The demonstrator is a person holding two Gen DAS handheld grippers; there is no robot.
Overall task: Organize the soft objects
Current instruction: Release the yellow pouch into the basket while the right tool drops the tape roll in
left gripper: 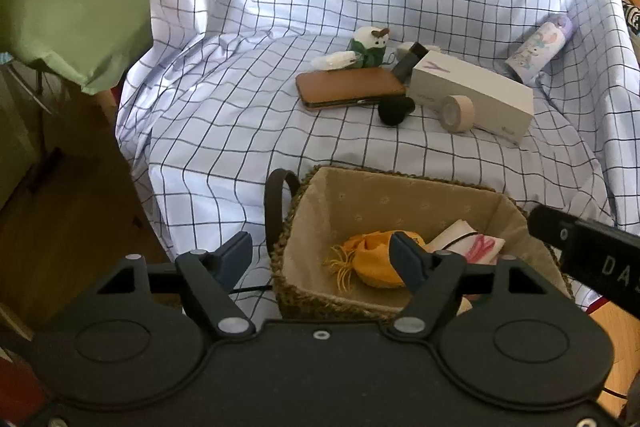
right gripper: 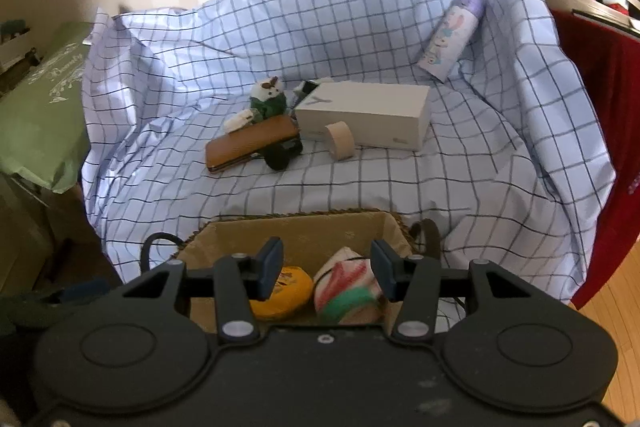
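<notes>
A woven basket (left gripper: 304, 187) with a beige lining stands at the near edge of a checked cloth; it also shows in the right wrist view (right gripper: 304, 227). In it lie a yellow soft pouch (left gripper: 370, 261) (right gripper: 292, 291) and a rolled pink, white and green cloth (right gripper: 348, 291) (left gripper: 480, 247). A small white and green plush toy (left gripper: 370, 45) (right gripper: 269, 97) sits farther back. My left gripper (left gripper: 322, 259) is open and empty over the basket's left rim. My right gripper (right gripper: 326, 273) is open and empty above the basket.
On the checked cloth (left gripper: 240, 107) lie a brown case (left gripper: 348, 89), a white box (left gripper: 472, 91), a tape roll (left gripper: 458, 114), a black object (left gripper: 396, 110), a white packet (left gripper: 334, 61) and a printed bottle (left gripper: 538, 47). A green cushion (left gripper: 68, 11) lies left. A red cloth (right gripper: 600, 107) hangs right.
</notes>
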